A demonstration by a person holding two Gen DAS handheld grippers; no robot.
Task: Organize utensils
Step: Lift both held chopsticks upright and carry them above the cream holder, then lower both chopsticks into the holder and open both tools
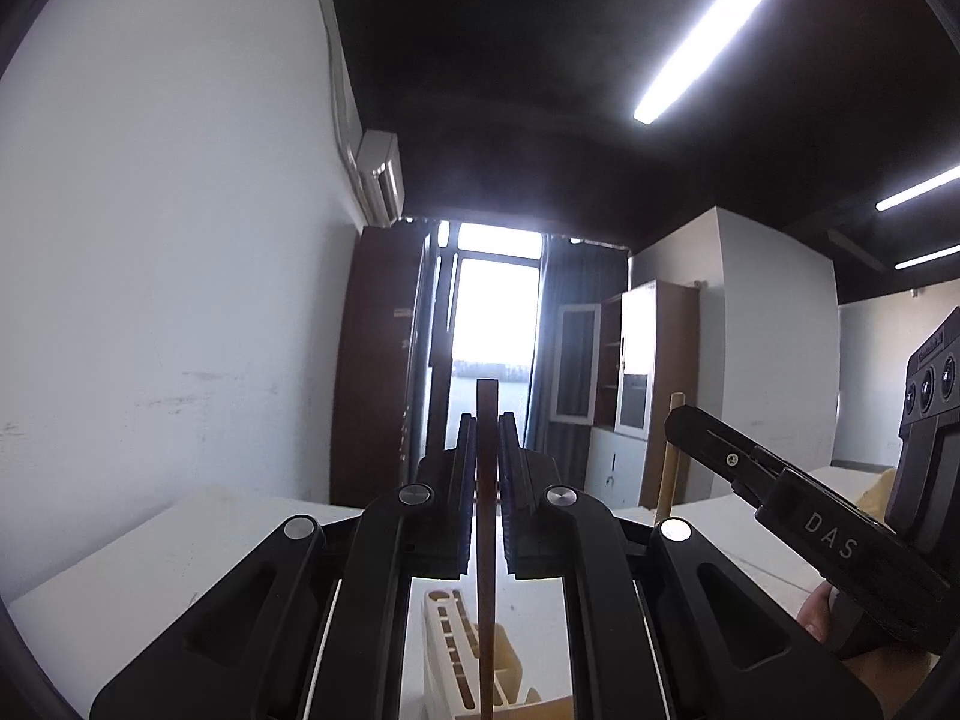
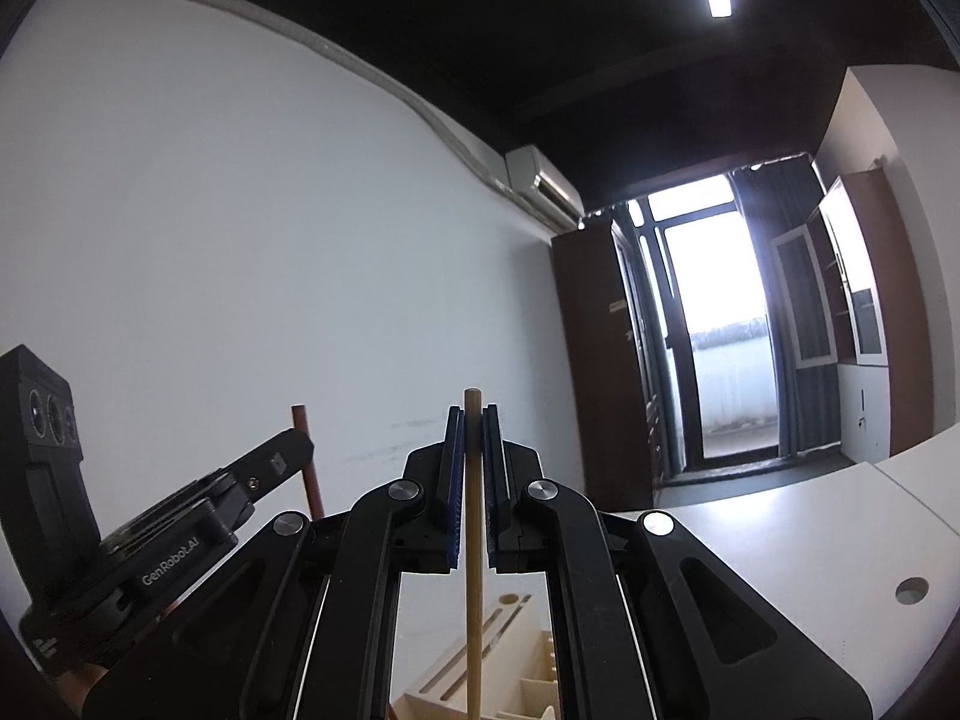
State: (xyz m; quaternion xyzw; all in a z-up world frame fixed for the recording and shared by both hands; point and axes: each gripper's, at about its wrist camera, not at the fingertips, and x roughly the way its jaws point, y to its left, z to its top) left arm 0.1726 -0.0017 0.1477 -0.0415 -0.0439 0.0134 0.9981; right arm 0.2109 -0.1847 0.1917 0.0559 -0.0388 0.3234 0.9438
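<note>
Dark-brown chopstick (image 1: 486, 480) clamped upright in the left gripper (image 1: 486, 438); pale bamboo chopstick (image 2: 473, 510) likewise pinched by the right gripper (image 2: 473, 432). Both hang vertical above the slotted wooden utensil holder (image 1: 462, 648), probably for tip-first insertion.

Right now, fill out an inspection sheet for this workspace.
Surface: white table with a round hole.
Job's things: dark brown stick and light wooden stick, both upright; slotted cream utensil holder below them.
Clutter: nothing seen.
Grippers: left gripper shut on the dark brown stick; right gripper shut on the light wooden stick.
Cables: nothing seen.
Surroundings: white wall, air conditioner, bright window, cabinets, ceiling lights.
</note>
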